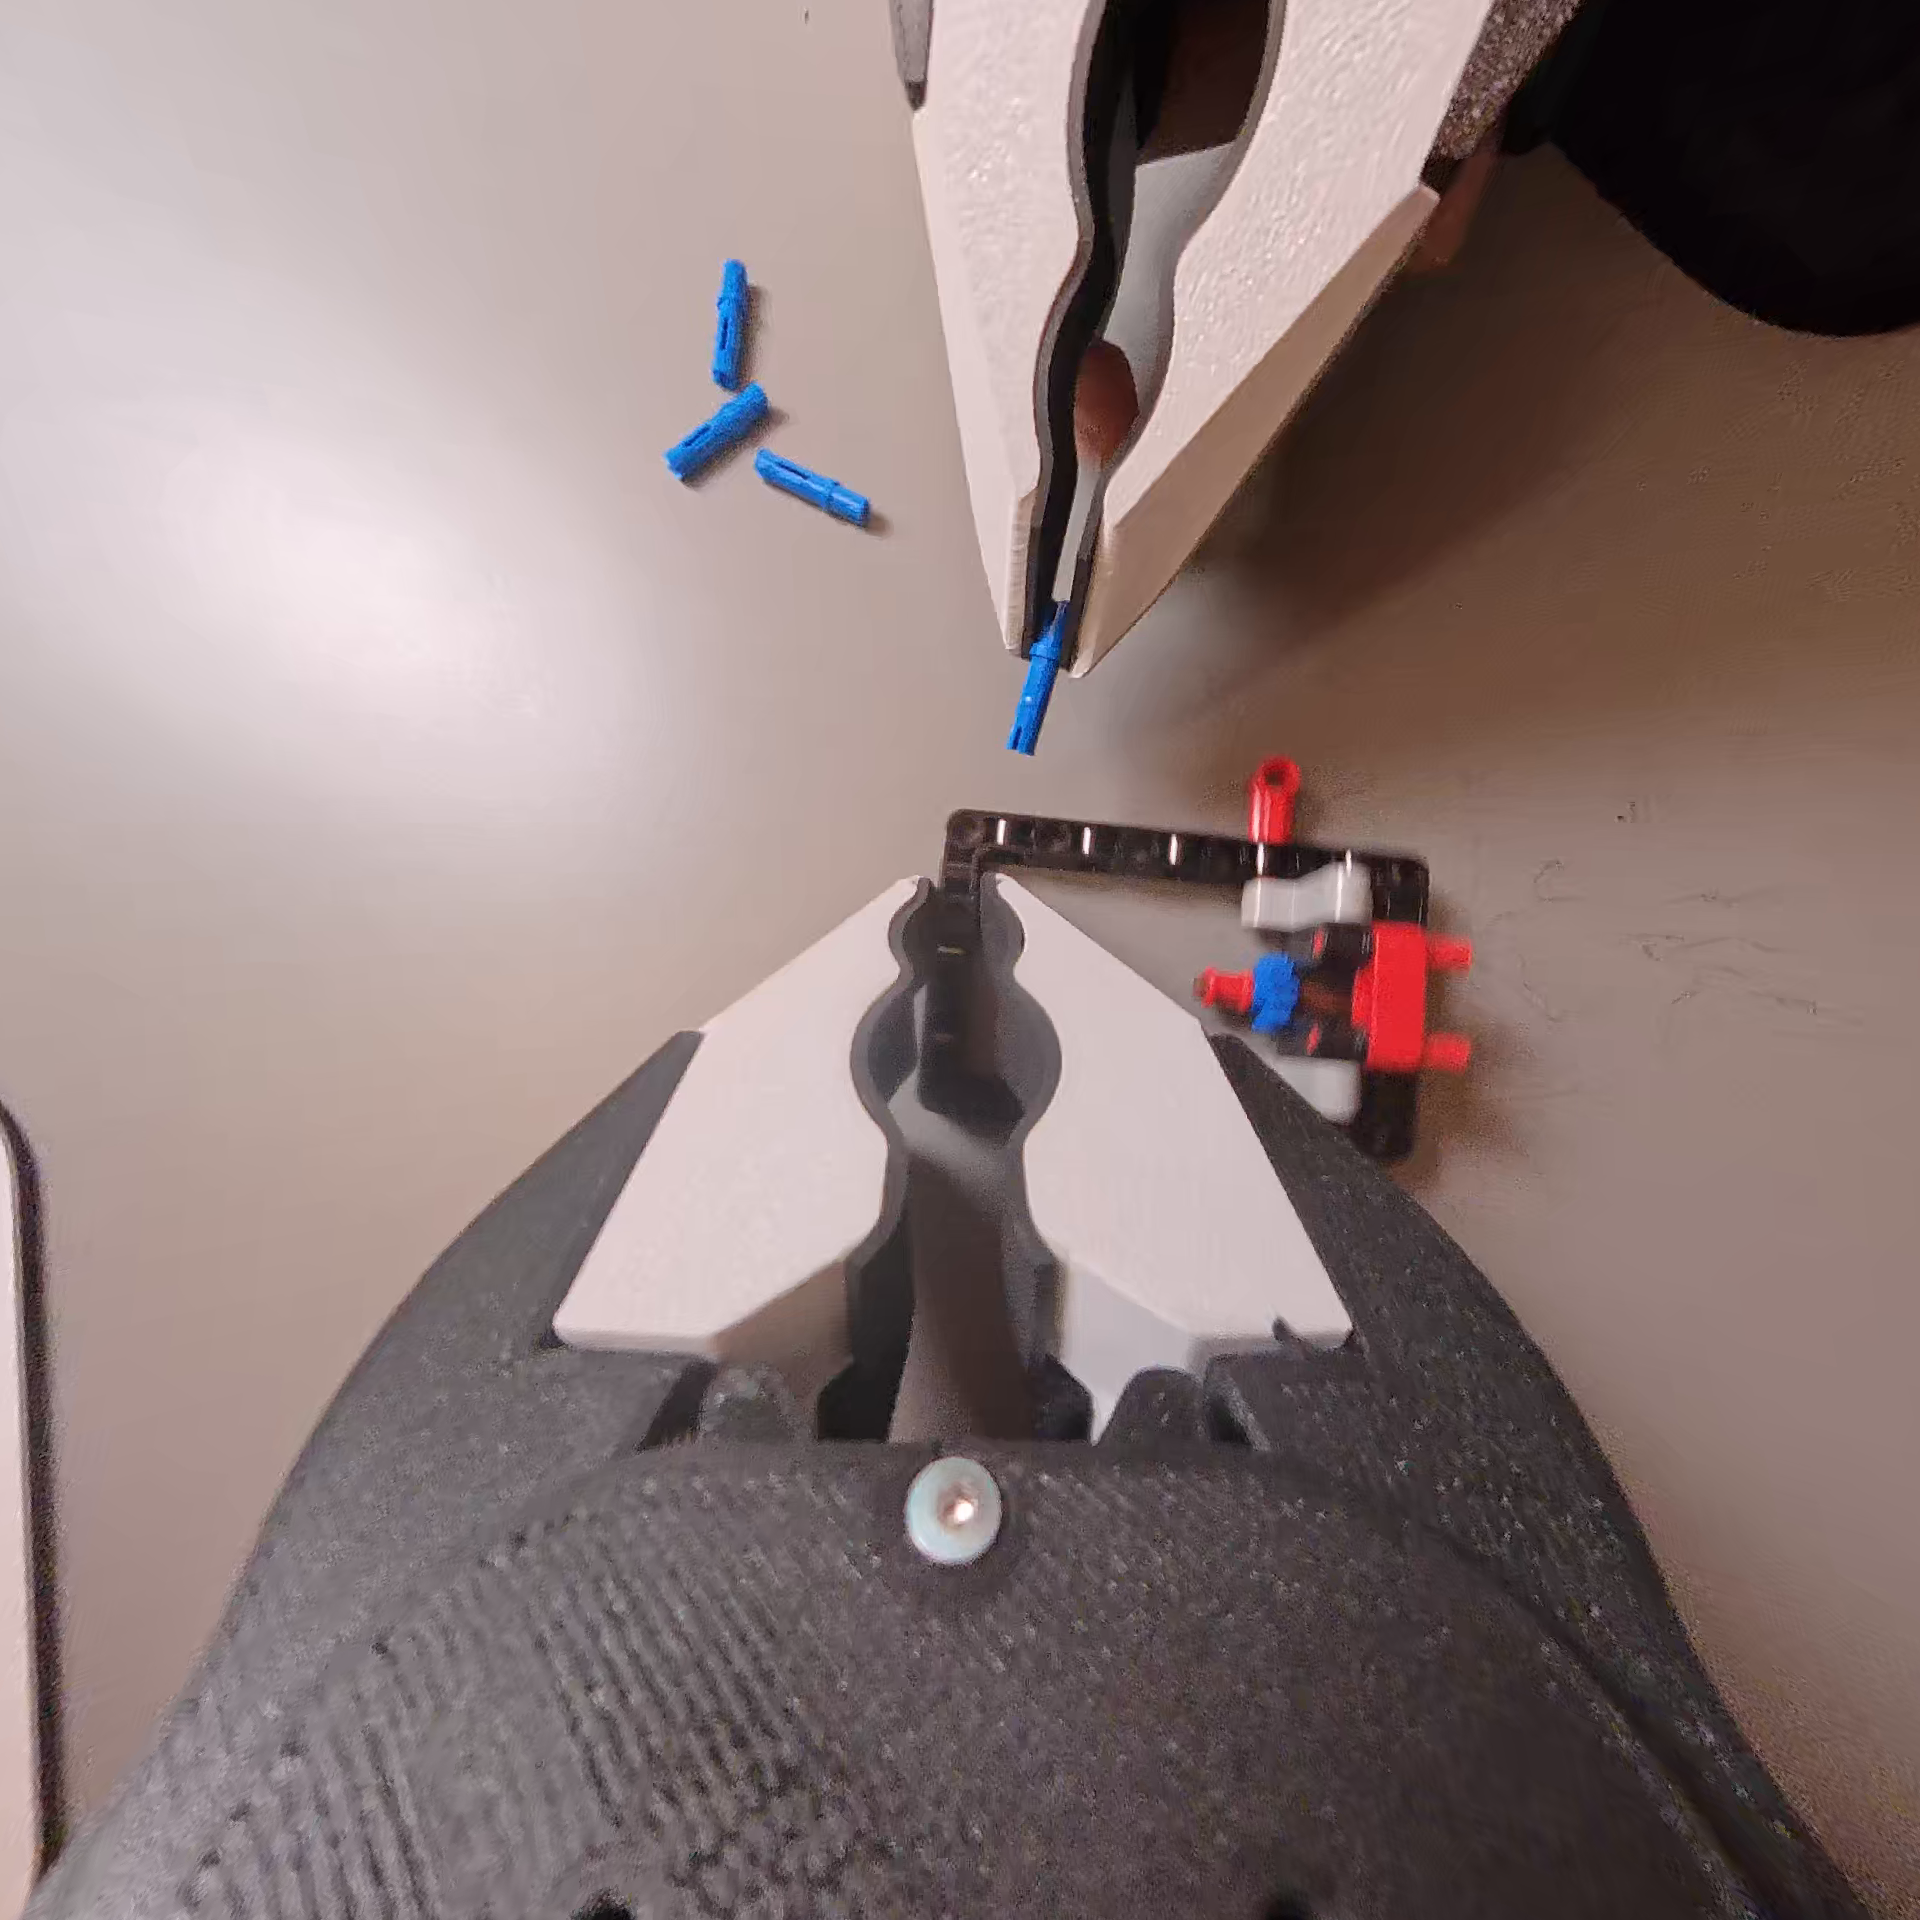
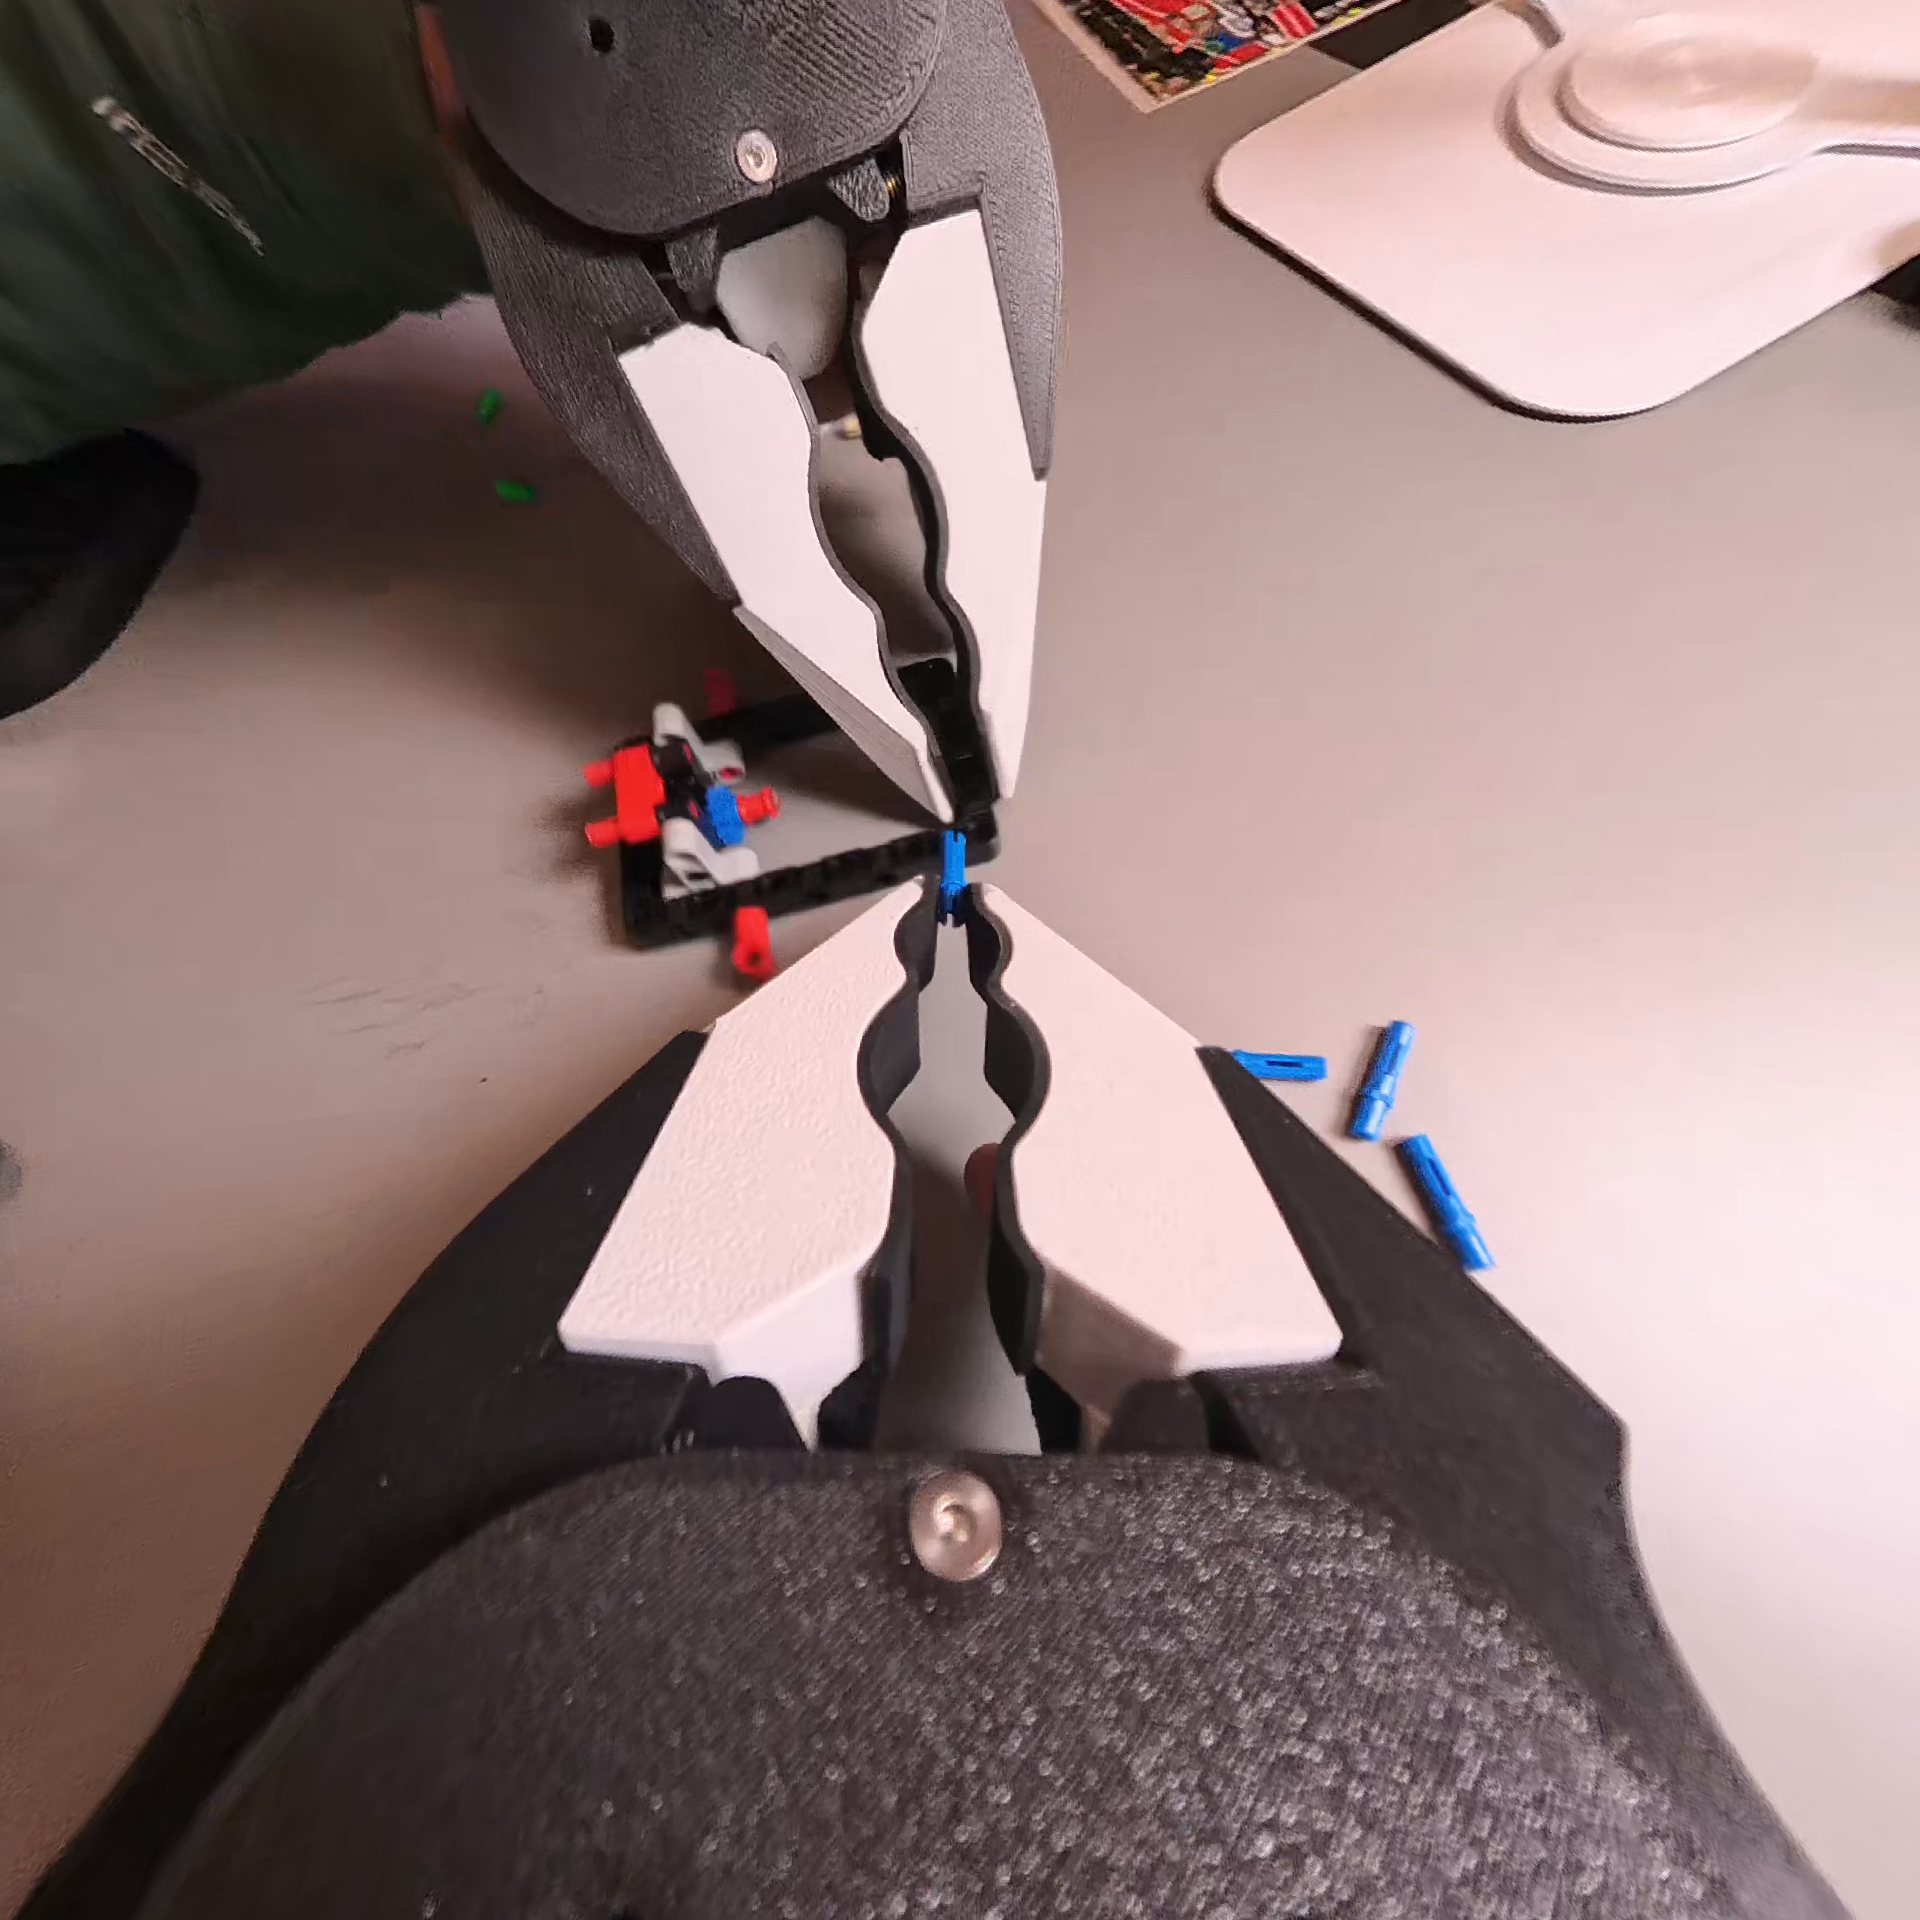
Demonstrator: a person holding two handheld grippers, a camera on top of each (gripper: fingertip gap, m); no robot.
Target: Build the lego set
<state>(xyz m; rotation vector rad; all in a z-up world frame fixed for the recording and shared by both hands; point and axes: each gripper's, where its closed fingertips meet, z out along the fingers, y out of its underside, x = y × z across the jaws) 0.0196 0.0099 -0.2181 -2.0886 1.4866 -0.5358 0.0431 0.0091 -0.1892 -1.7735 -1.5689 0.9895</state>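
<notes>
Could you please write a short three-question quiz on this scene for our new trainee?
1. True or false: the right gripper holds a blue pin.
2. How many loose pins lie on the table?
3. What does the left gripper grip: A) the red block, B) the black frame, C) nothing?

Key: 1 true; 2 three; 3 B, by one side next to a corner.

A rectangular Lego frame (image 1: 1184,842) lies on a table (image 1: 364,727), its near-left corner between the left gripper (image 1: 958,883) fingertips. Beyond it, the right gripper (image 1: 1049,649) holds a pin (image 1: 1036,696) near that corner. Three loose pins (image 1: 748,416) lie farther left
</notes>
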